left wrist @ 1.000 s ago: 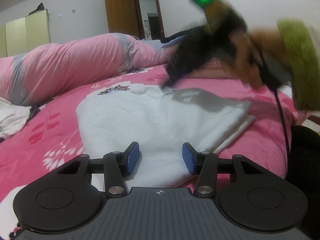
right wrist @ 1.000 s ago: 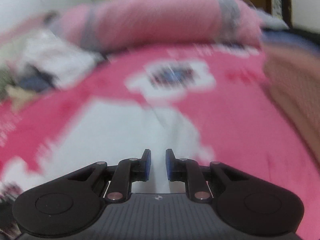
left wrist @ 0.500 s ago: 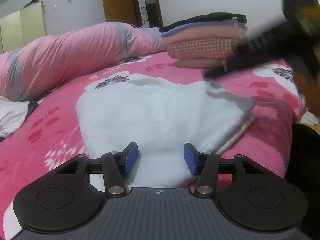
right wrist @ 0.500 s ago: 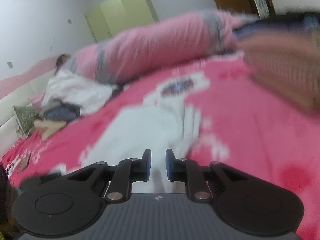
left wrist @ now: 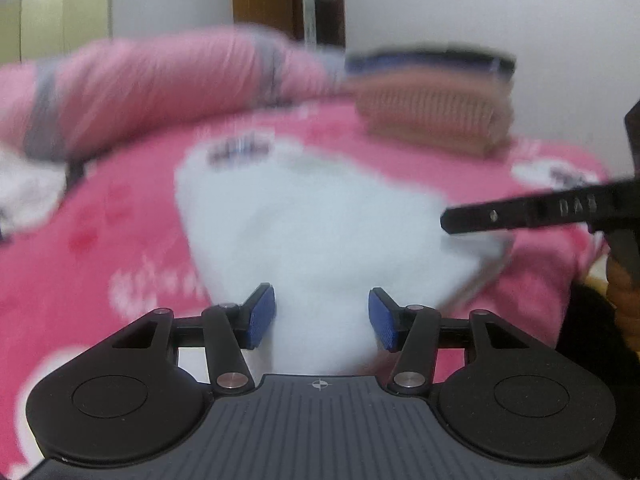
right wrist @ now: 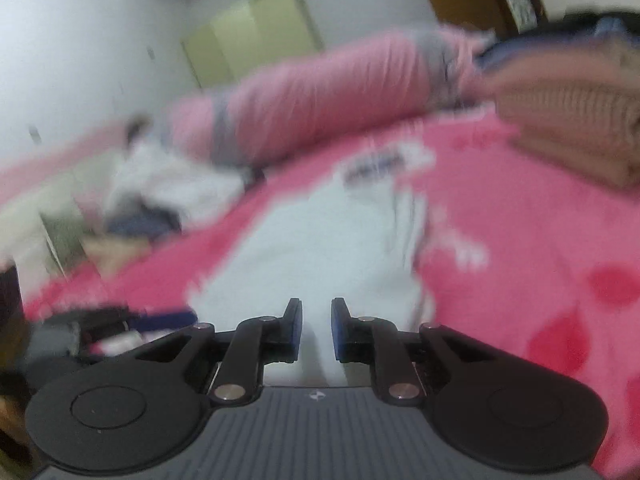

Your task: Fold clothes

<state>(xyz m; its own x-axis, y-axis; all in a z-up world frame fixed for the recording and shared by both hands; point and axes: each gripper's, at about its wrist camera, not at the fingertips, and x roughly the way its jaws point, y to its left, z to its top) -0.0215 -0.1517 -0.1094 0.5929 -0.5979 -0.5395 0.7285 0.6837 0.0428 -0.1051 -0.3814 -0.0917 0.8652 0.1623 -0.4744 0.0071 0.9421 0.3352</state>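
White garment (left wrist: 320, 224) folded on pink bedspread (left wrist: 100, 240), long axis toward pillow; bare bedspread each side; left gripper (left wrist: 322, 316) spread, empty; right gripper (right wrist: 316, 328) narrow gap, holding nothing.

Both my views are motion-blurred: the stacked clothes (left wrist: 432, 120) lose their edges, the loose heap (right wrist: 160, 196) is unreadable, and the right gripper's (left wrist: 532, 216) body is cropped.

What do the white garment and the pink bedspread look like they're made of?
White garment: soft matte cloth, maybe cotton knit or fleece; it lies in limp folded layers without shine. Bedspread: plush-looking matte fabric, printed with white flowers and red leaves. Blur hides the weave of both, so these are guesses.
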